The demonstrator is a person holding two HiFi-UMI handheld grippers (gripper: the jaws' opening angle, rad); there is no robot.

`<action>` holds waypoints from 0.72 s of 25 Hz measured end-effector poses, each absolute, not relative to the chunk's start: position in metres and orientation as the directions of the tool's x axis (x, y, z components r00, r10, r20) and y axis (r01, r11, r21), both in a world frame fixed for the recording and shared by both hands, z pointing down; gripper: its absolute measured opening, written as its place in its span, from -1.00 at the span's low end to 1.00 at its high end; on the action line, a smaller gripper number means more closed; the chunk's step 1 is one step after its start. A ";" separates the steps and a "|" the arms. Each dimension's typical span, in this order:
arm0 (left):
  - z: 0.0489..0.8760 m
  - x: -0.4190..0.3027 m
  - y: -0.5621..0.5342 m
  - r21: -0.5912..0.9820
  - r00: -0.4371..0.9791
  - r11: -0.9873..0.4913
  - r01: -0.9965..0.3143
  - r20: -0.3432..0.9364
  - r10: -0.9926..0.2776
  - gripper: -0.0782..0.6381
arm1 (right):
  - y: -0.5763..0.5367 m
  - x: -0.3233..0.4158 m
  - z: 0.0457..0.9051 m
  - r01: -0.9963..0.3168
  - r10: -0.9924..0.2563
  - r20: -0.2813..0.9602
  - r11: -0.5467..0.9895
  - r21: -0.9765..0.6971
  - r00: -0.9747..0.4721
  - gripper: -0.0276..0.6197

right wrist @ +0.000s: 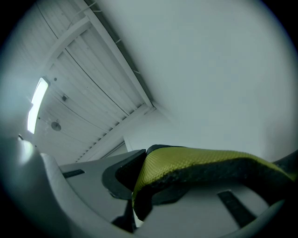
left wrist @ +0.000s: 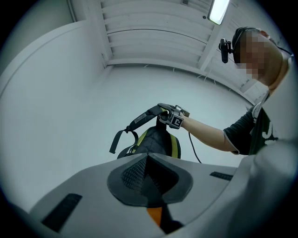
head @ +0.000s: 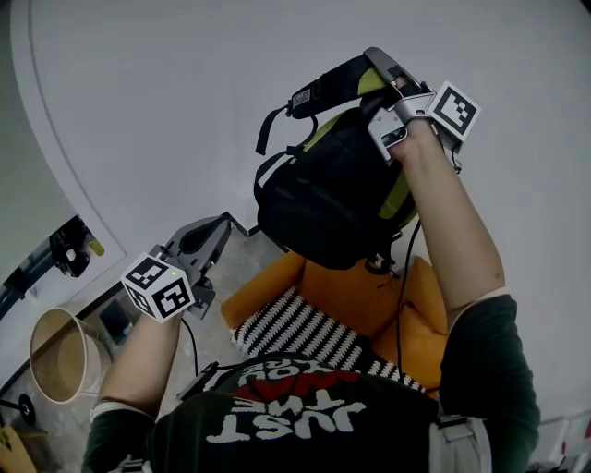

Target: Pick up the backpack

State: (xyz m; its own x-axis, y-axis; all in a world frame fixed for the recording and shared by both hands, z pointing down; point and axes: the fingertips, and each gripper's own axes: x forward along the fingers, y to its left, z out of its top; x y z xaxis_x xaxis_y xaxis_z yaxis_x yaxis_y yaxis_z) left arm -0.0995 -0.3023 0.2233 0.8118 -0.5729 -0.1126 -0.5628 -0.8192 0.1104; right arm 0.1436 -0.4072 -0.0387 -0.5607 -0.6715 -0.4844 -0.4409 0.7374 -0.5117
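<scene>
A black backpack [head: 332, 189] with yellow-green trim hangs in the air above the seat. My right gripper [head: 392, 83] is raised high and shut on its padded shoulder strap [head: 337, 81]. In the right gripper view the yellow-green strap [right wrist: 200, 162] lies clamped between the jaws of the right gripper [right wrist: 139, 181]. My left gripper [head: 205, 242] is lower and to the left, apart from the bag, with its jaws together and nothing in them. From the left gripper [left wrist: 148, 162] I see the backpack [left wrist: 156, 142] dangling from the right gripper [left wrist: 170, 114], one loose strap hanging to the left.
An orange armchair [head: 369, 305] with a black-and-white striped cloth [head: 295, 328] stands under the bag. A round tan bin [head: 60, 356] sits on the floor at lower left. A plain white wall fills the background, and a ceiling light [left wrist: 219, 9] shows overhead.
</scene>
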 end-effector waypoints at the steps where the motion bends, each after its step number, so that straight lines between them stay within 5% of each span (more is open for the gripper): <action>1: 0.212 -0.101 -0.303 0.116 0.810 -0.817 -0.564 -0.116 -0.576 -0.75 | -0.410 0.143 -0.056 -0.452 -0.674 -0.479 0.736 -0.504 -0.562 -0.73; 18: 0.168 -0.128 -0.304 0.087 0.775 -0.792 -0.605 -0.166 -0.610 -0.75 | -0.393 0.137 -0.093 -0.481 -0.670 -0.475 0.742 -0.467 -0.571 -0.73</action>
